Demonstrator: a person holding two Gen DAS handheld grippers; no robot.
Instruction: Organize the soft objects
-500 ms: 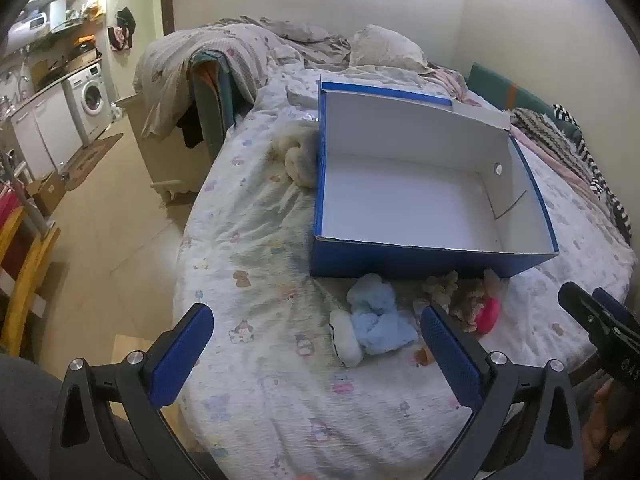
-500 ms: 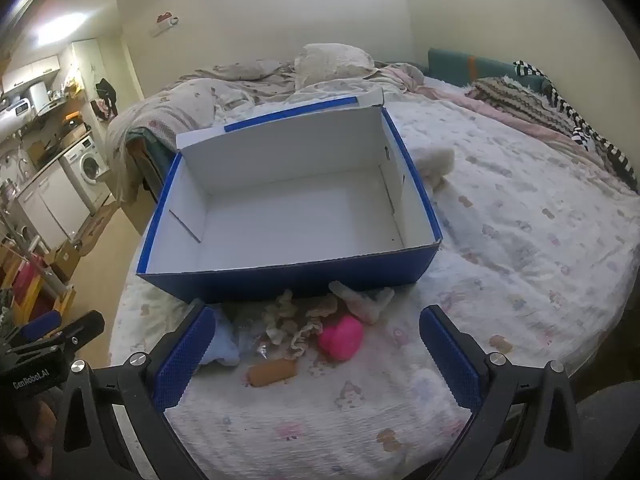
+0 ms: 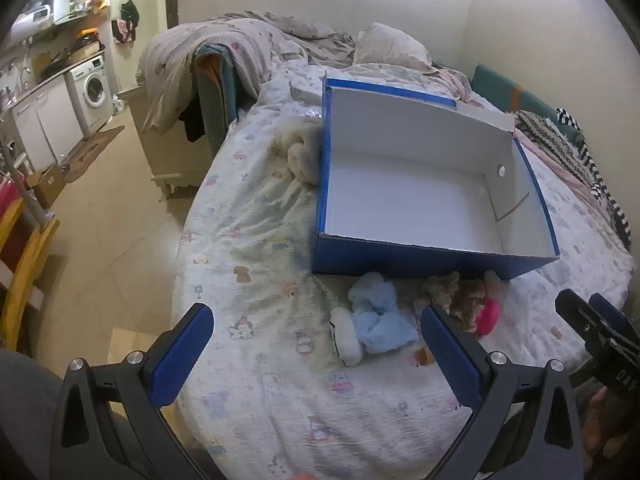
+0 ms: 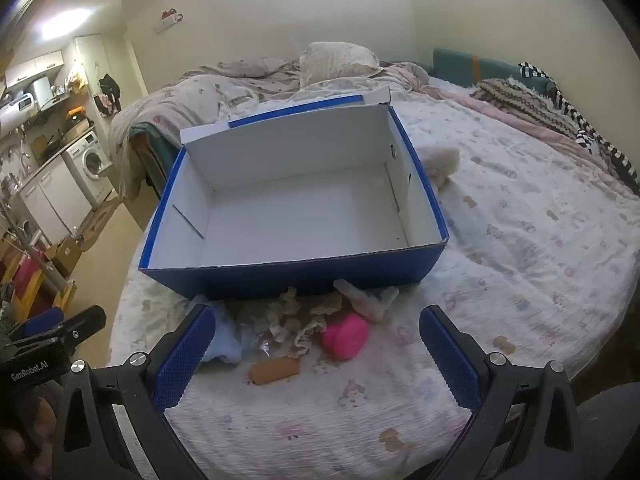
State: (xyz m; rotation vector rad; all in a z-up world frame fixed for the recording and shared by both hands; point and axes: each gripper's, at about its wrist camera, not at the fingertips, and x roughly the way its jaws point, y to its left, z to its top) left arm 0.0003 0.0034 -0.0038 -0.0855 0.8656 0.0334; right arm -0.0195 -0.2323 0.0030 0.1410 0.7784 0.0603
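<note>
Nothing done yet: box (image 4: 296, 216) empty, soft toys (image 4: 320, 320) piled on the bed (image 4: 520, 240) just before it. My left gripper (image 3: 316, 332) and right gripper (image 4: 316, 332) both spread, holding nothing.

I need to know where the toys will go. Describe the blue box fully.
The blue box is an open cardboard carton, blue outside and white inside, with nothing in it. A flap stands up along its far side, and one end wall has a small round hole. It sits flat on the patterned bedsheet. The small soft toys lie at its near wall, and a cream plush rests beside one end.
</note>
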